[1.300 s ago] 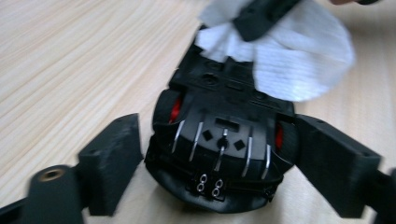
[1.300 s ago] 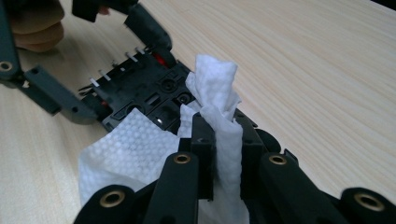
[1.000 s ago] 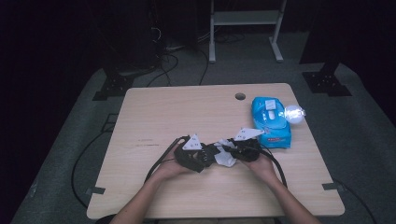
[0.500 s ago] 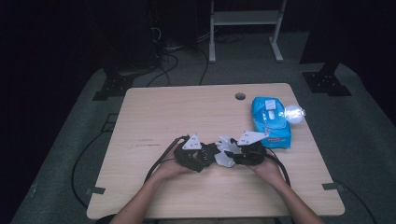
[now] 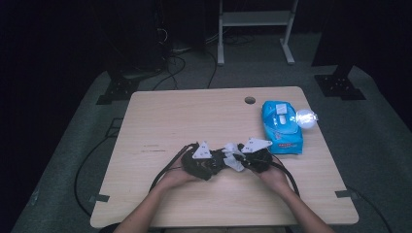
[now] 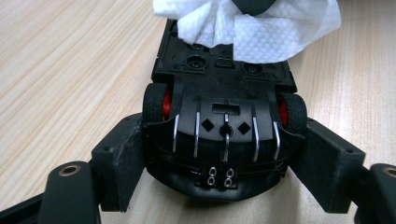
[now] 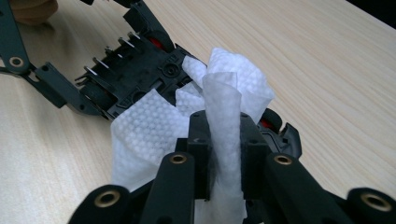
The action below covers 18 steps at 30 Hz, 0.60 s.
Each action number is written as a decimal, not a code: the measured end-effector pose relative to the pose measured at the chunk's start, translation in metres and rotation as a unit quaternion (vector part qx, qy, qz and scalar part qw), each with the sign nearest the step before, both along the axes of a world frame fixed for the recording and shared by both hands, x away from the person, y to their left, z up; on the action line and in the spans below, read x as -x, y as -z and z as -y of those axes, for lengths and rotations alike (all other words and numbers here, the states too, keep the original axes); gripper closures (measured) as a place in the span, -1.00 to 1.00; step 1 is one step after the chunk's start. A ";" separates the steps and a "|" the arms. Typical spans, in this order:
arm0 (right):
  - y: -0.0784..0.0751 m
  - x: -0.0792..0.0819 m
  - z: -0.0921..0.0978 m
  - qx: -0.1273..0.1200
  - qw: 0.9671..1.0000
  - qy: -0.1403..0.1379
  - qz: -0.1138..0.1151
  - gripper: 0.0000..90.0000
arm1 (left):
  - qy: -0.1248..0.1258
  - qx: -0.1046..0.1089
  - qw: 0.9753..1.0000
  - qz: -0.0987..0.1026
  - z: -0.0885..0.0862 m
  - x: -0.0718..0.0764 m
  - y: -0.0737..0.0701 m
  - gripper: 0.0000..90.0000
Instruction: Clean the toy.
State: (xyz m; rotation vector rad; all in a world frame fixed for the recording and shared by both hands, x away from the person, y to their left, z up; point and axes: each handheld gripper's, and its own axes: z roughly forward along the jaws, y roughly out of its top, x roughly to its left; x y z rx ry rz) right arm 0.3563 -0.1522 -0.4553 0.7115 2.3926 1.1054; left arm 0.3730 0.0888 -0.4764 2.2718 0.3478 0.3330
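Note:
A black toy car [image 6: 219,121] with red wheel hubs lies upside down, its underside facing up. My left gripper [image 6: 219,161] is shut on its rear end, one jaw on each side by the wheels. A white wet wipe [image 7: 224,116] is pinched upright in my right gripper [image 7: 223,140], and its loose part drapes over the car's [image 7: 140,70] underside. In the high view both grippers meet near the table's front middle: left gripper [image 5: 206,162], right gripper [image 5: 248,158], with the wipe [image 5: 233,158] between them.
A blue pack of wet wipes [image 5: 282,126] lies at the table's right, a bright glare spot beside it. A round cable hole [image 5: 249,100] sits near the far edge of the wooden table [image 5: 194,111]. Black cables [image 5: 165,170] trail off the front.
The right gripper with the wipe has shifted slightly left against the car. The left gripper holds nearly still.

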 end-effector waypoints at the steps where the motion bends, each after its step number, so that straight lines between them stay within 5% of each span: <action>1: -0.001 0.000 -0.002 -0.002 1.000 -0.005 -0.002 0.77 | 0.000 0.005 1.000 -0.005 0.000 0.000 0.000 -0.48; 6: -0.004 0.005 -0.026 -0.033 0.998 -0.047 -0.022 0.80 | 0.006 0.000 1.000 0.002 0.001 0.001 0.000 -0.47; 7: -0.005 0.006 -0.038 -0.066 0.994 -0.076 -0.047 0.81 | 0.007 0.005 1.000 -0.003 0.001 0.001 0.000 -0.47; 11: -0.006 0.010 -0.054 -0.049 0.994 -0.094 -0.034 0.80 | 0.010 0.002 1.000 0.002 0.002 0.002 0.000 -0.47; 16: -0.007 0.006 -0.039 -0.039 0.997 -0.067 -0.026 0.80 | 0.010 0.009 1.000 -0.007 -0.001 0.000 0.000 -0.47; 18: -0.006 0.002 -0.024 -0.025 0.999 -0.034 -0.015 0.80 | 0.011 0.010 1.000 -0.010 -0.002 0.000 -0.001 -0.47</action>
